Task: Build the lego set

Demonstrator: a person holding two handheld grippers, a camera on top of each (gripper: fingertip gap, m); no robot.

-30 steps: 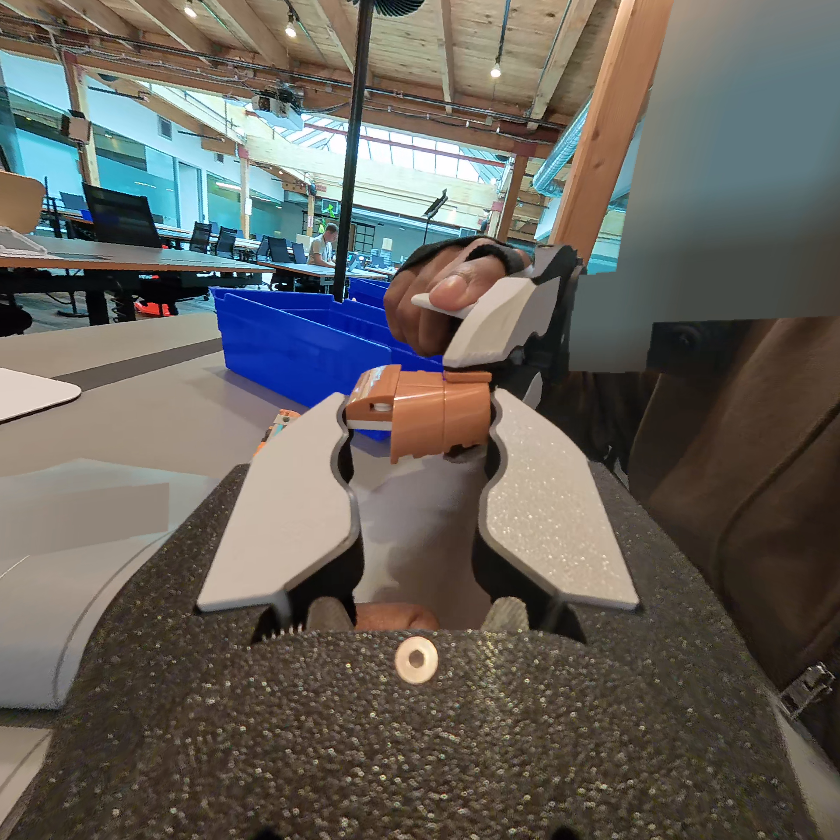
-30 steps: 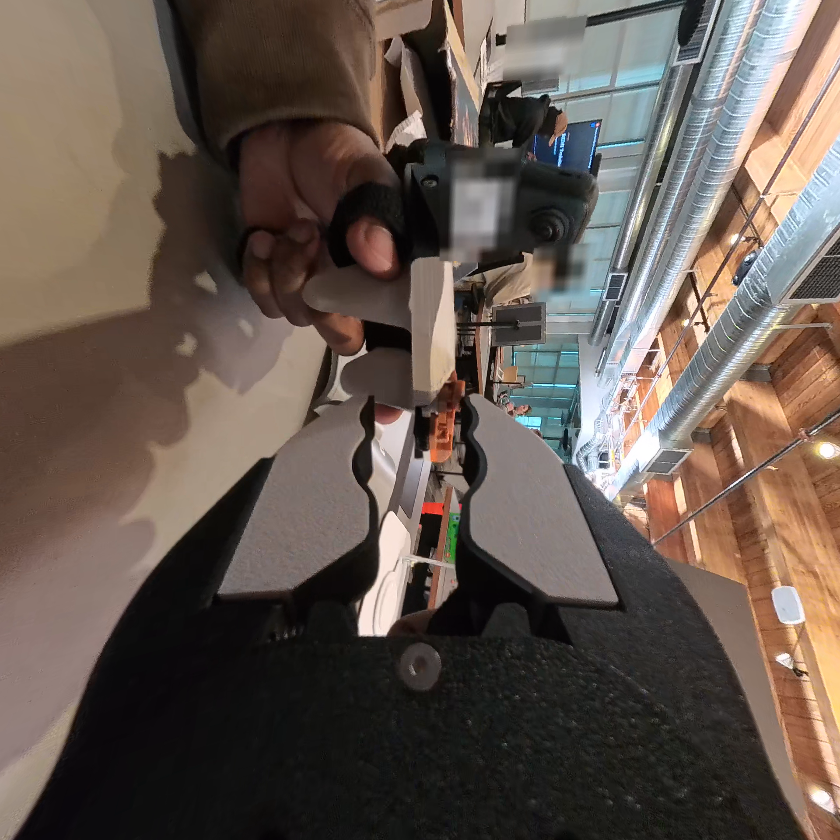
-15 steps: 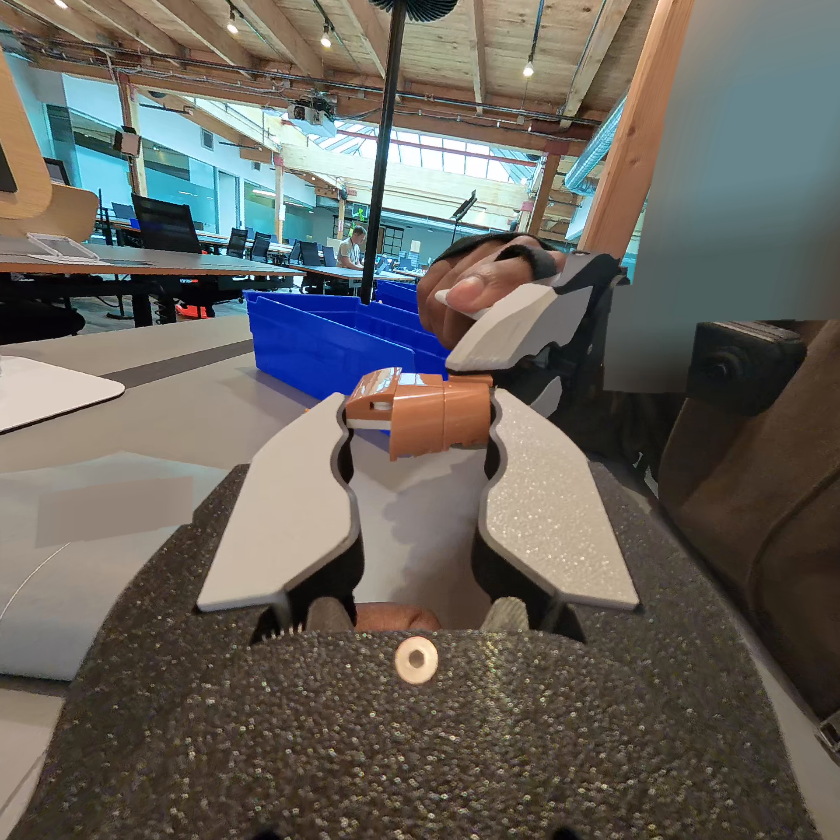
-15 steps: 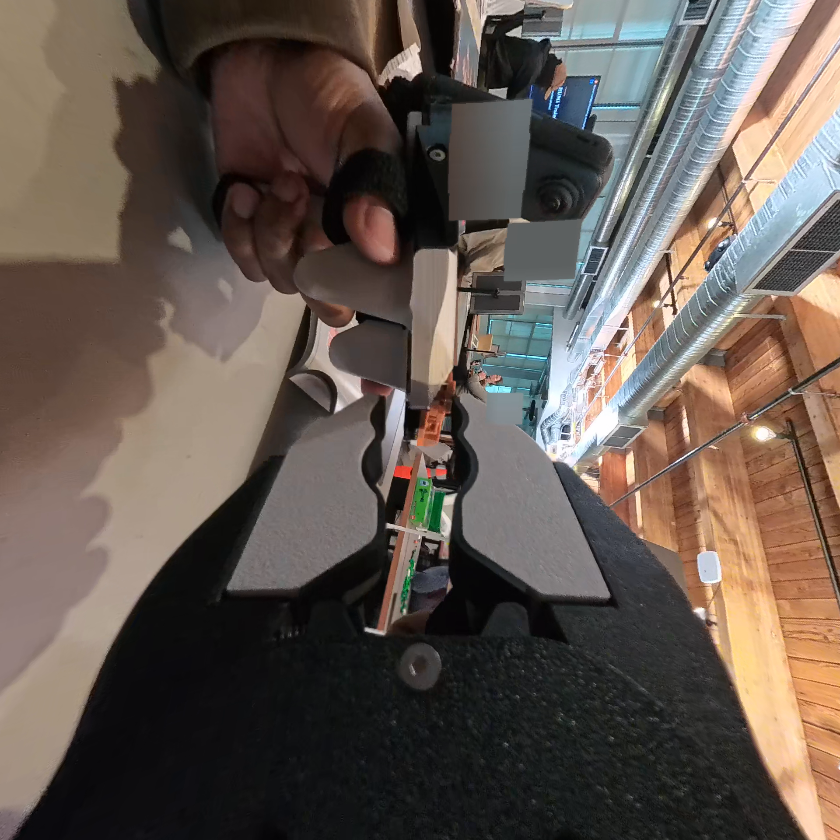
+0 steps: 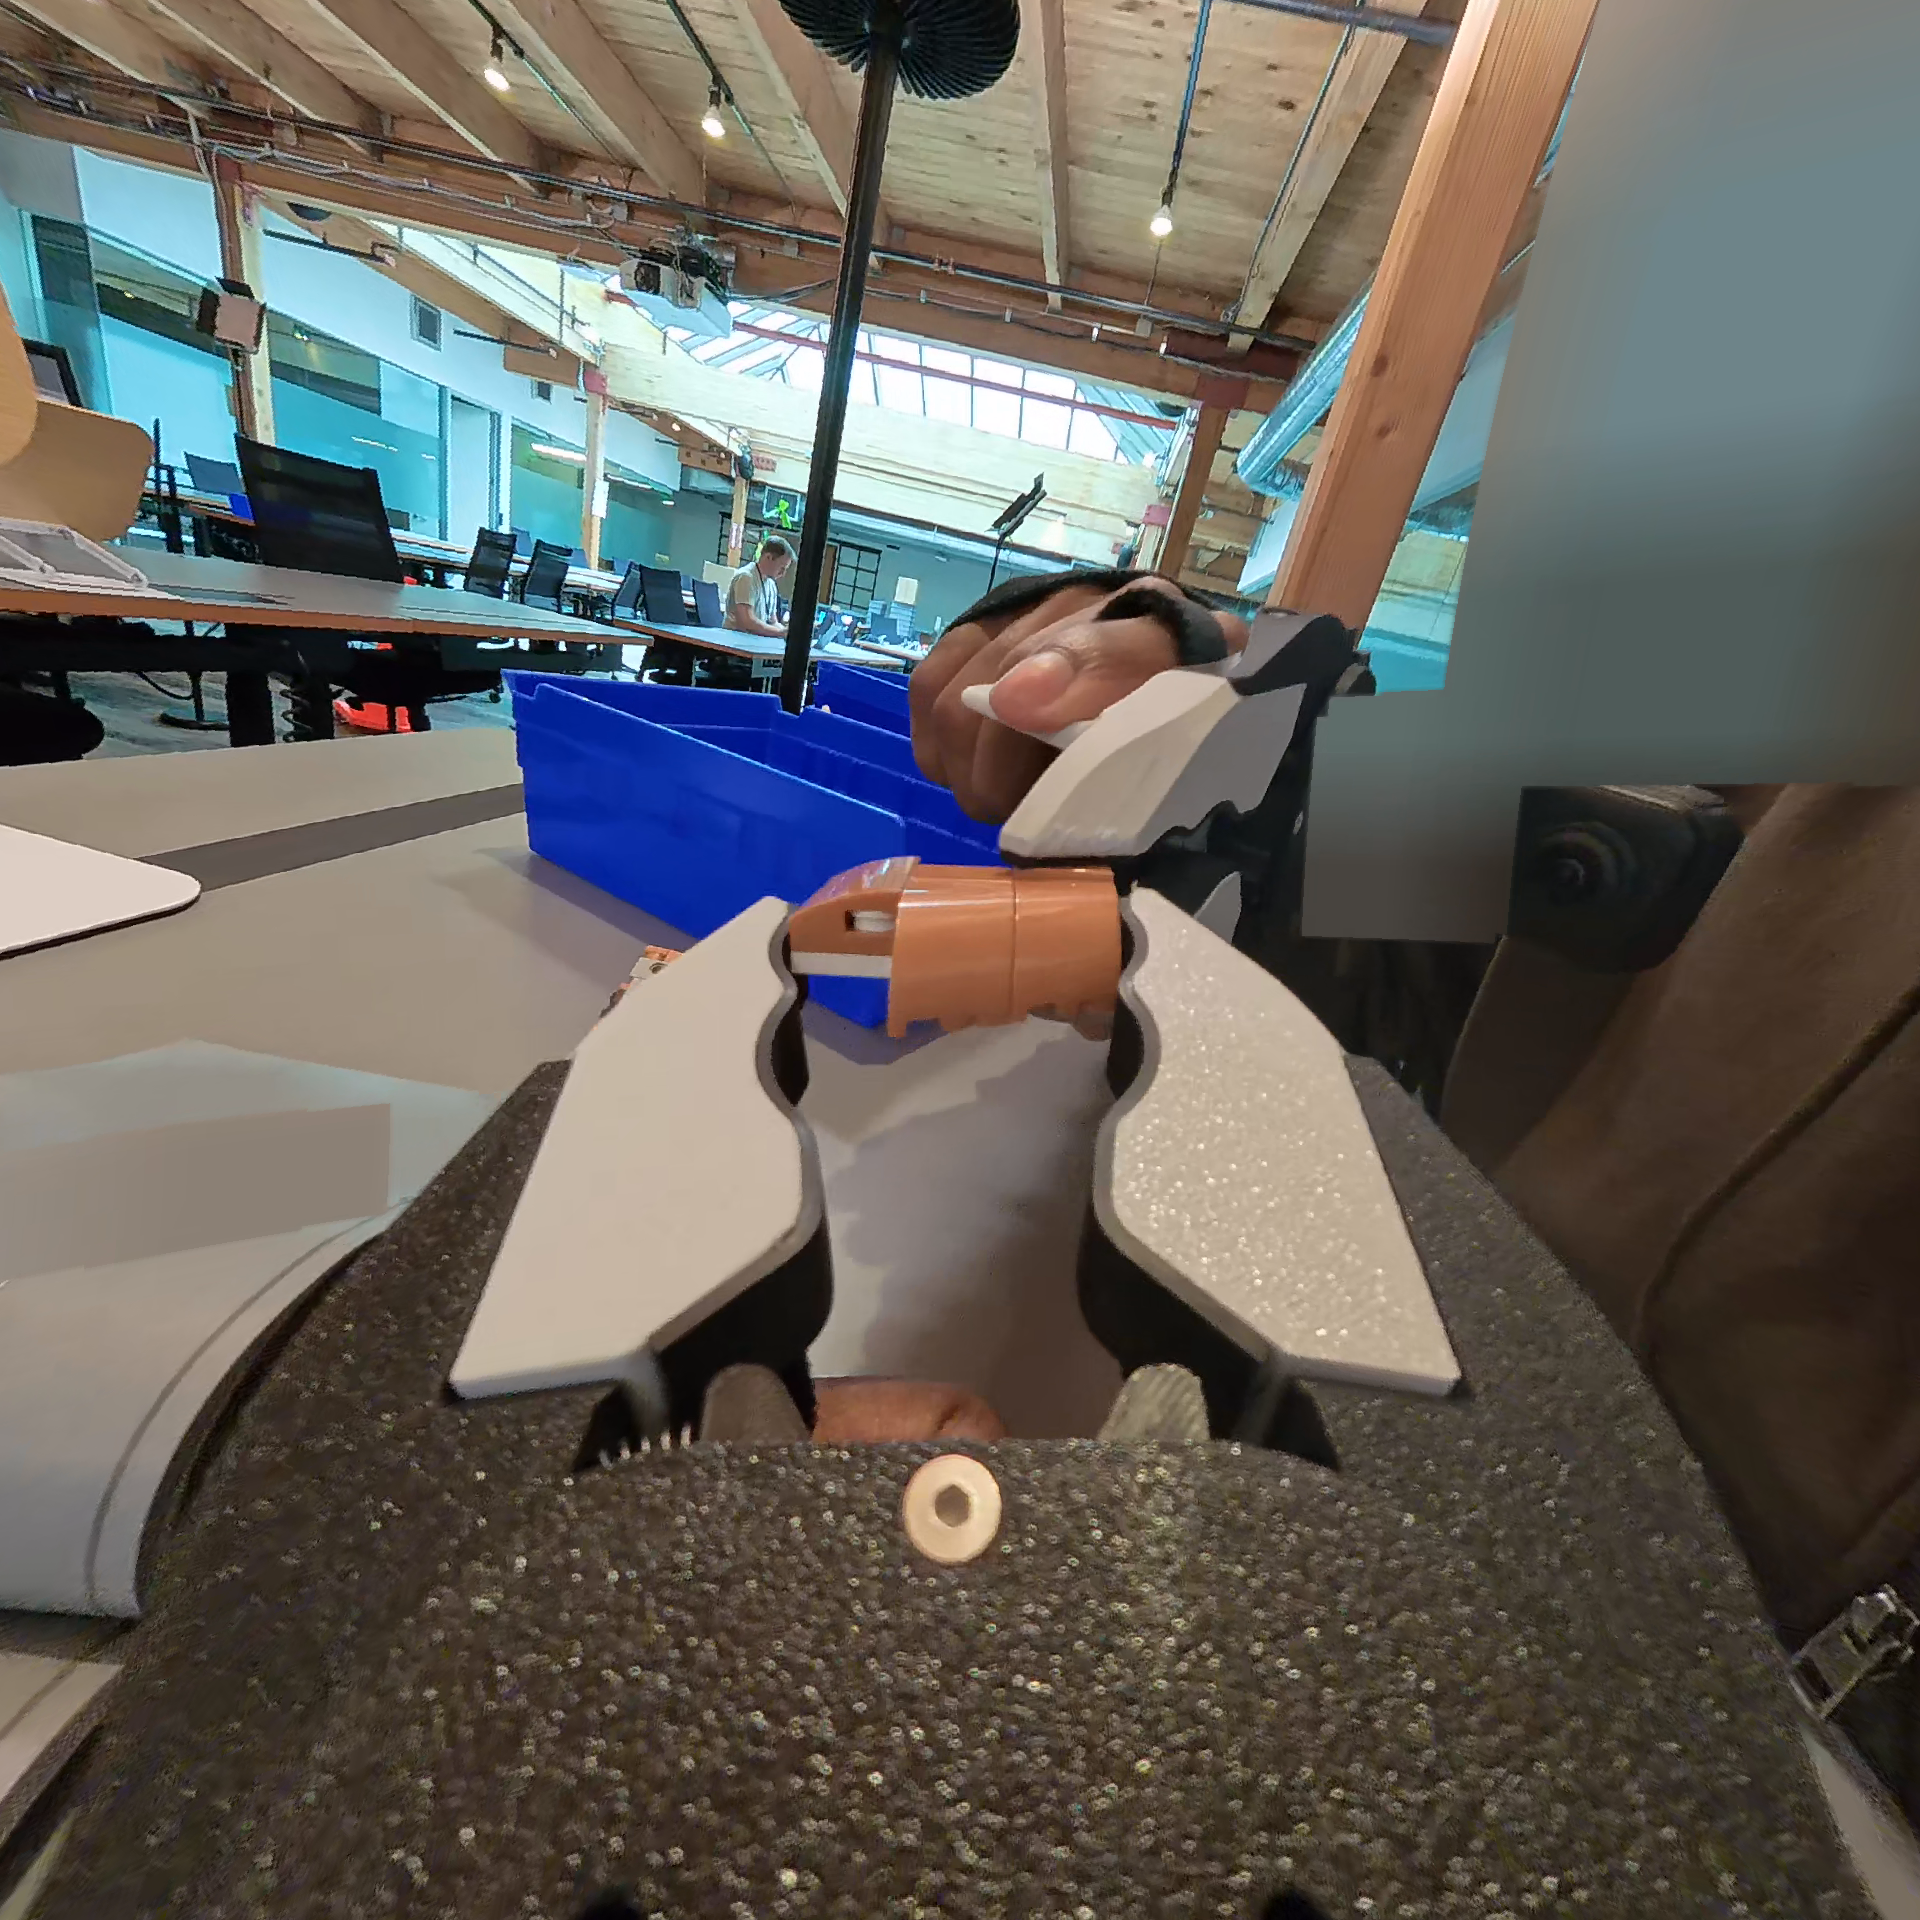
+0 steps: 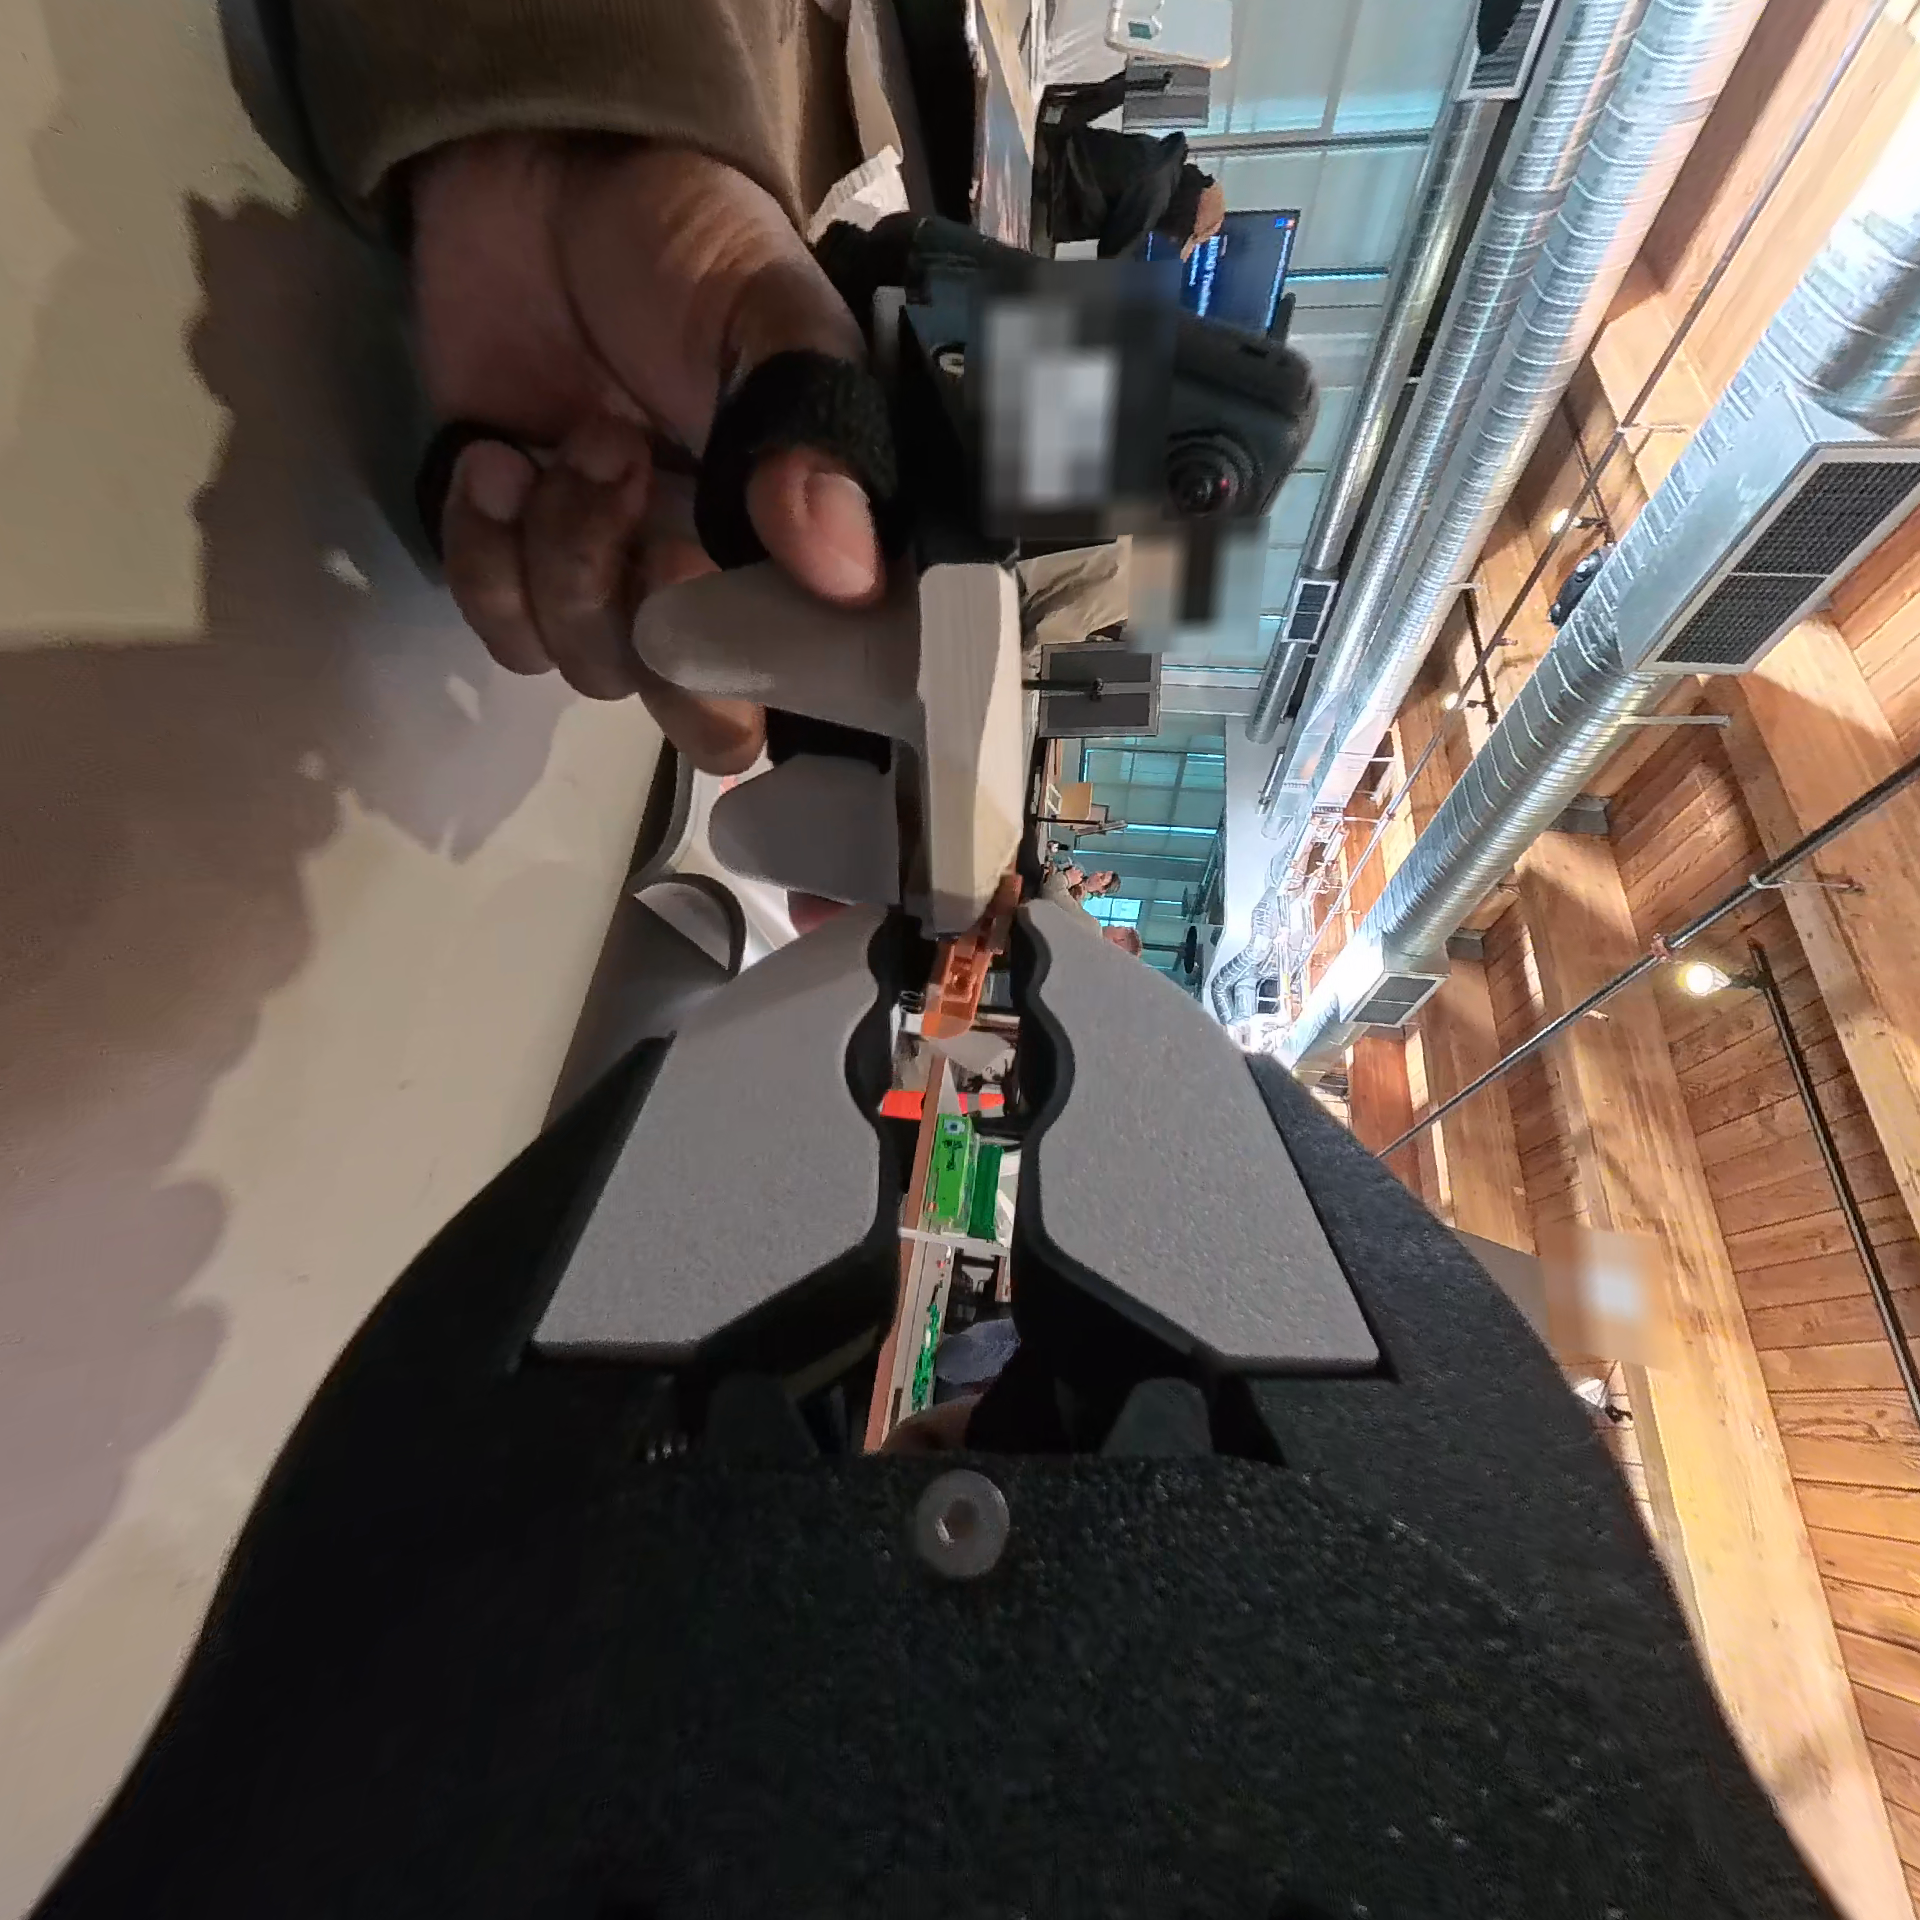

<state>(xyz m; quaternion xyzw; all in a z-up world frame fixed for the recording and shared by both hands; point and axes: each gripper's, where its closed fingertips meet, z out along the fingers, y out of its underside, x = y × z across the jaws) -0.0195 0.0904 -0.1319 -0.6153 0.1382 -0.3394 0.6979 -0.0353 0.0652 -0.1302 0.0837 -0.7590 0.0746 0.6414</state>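
Here the left gripper (image 5: 951, 961) is clamped on a brown lego piece (image 5: 977, 961), its two grey fingers pressing the piece from either side at their tips, so the piece is held up off the grey table (image 5: 312, 894). The piece is made of several brown parts joined side by side, with a thin white layer showing at its left end and small teeth along its lower edge. In the left wrist view the right gripper (image 5: 1117, 805) comes in from the upper right, tilted down, and its pale finger tip touches the top of the brown piece near the right end; a hand (image 5: 1023, 707) with a black strap around the thumb holds it. Behind the piece sits a blue bin (image 5: 686, 805) on the table, with a black pole (image 5: 842, 395) rising beyond it, and a small orange and white bit (image 5: 649, 961) lies on the table just left of the left finger. A brown jacket (image 5: 1714, 1195) fills the right side. In the right wrist view, which is turned on its side, the fingers of the right gripper (image 6: 956, 997) stand close together with a narrow gap, and an orange-brown piece (image 6: 961, 982) sits between their tips, though whether they actually pinch it I cannot tell. The other gripper and the hand (image 6: 623, 416) holding it lie just beyond, its pale finger touching that piece.
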